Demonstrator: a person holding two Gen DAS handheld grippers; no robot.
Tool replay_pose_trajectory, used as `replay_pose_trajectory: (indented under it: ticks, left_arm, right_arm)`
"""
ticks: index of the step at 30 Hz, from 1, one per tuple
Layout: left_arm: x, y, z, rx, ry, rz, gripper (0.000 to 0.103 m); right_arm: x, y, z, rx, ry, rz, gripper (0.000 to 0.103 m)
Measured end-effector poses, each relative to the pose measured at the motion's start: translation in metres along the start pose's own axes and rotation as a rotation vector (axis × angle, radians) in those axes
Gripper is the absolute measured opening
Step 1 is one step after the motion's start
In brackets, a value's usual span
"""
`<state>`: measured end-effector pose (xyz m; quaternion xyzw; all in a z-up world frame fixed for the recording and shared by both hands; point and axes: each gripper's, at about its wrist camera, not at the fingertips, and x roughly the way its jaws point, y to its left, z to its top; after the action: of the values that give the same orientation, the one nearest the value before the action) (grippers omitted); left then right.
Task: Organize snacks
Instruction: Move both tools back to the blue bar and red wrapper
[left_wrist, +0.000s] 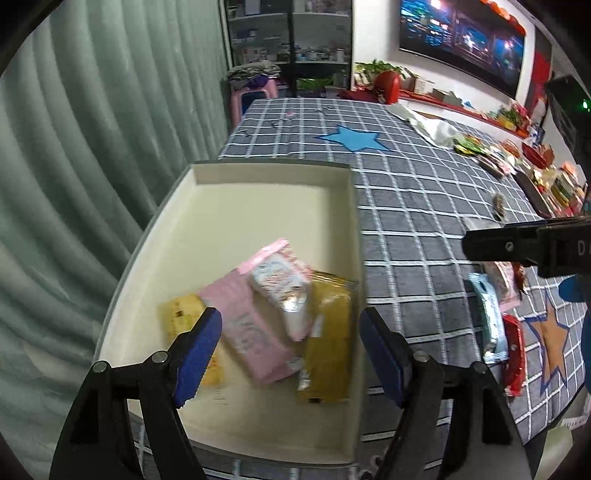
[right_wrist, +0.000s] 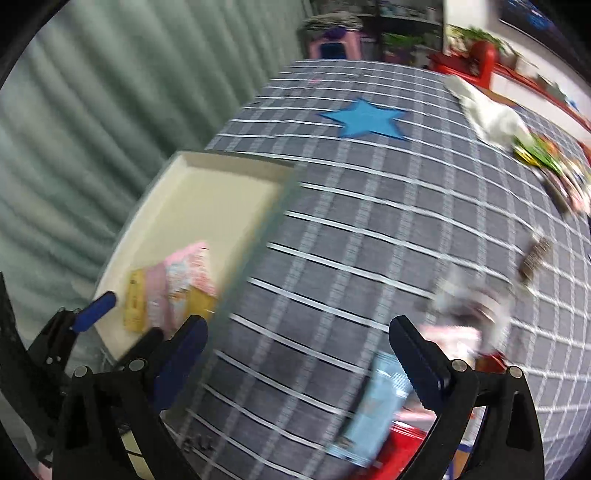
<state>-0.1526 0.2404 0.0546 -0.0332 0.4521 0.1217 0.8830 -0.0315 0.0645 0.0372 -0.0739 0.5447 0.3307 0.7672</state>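
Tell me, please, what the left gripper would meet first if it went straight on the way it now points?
Most likely the pink snack packet lying in the cream box: it sits between the open fingers of the left gripper, with nothing in front of it. Depth is hard to judge.

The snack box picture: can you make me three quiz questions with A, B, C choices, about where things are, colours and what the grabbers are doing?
1. Where is the pink snack packet?
A. inside the cream rectangular box
B. on the blue star
C. on the pink stool

2. What colour is the star patch beyond the box?
A. red
B. blue
C. green

3. How do the left gripper jaws stand?
A. shut on a packet
B. shut, empty
C. open, empty

Answers: 1 A, it lies on the box floor among other packets; 2 B, blue on grey checked cloth; 3 C, the blue pads stand wide apart, holding nothing.
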Motion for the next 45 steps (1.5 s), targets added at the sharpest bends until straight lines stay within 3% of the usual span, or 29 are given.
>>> replay_pose_trajectory:
  ticks: [11, 19, 22, 24, 33, 39, 45]
  left_arm:
    - [-0.004, -0.062, -0.003, 0.115, 0.015, -0.069, 0.080]
    - [0.005, -0.111, -0.011, 0.158, 0.074, -0.127, 0.081]
    - [0.011, -0.122, -0.007, 0.142, 0.092, -0.132, 0.081]
    - [0.015, -0.127, -0.004, 0.126, 0.101, -0.136, 0.081]
    - [0.041, -0.156, -0.001, 0.125, 0.145, -0.121, 0.081]
    - [0.056, -0.165, -0.004, 0.121, 0.184, -0.103, 0.081]
    - [0.059, -0.172, -0.001, 0.111, 0.159, -0.111, 0.083]
  right_arm:
    - [-0.024, -0.111, -0.046, 0.230, -0.009, -0.136, 0.099]
    - [-0.016, -0.140, -0.053, 0.322, -0.026, -0.174, 0.099]
    - [-0.005, -0.154, -0.050, 0.377, -0.013, -0.145, 0.099]
    - [0.002, -0.156, -0.050, 0.374, 0.005, -0.145, 0.099]
    - [0.003, -0.171, -0.068, 0.232, 0.016, -0.341, 0.102]
    - [0.000, -0.176, -0.073, 0.173, -0.001, -0.328, 0.102]
    - [0.000, -0.175, -0.075, 0.147, -0.019, -0.321, 0.102]
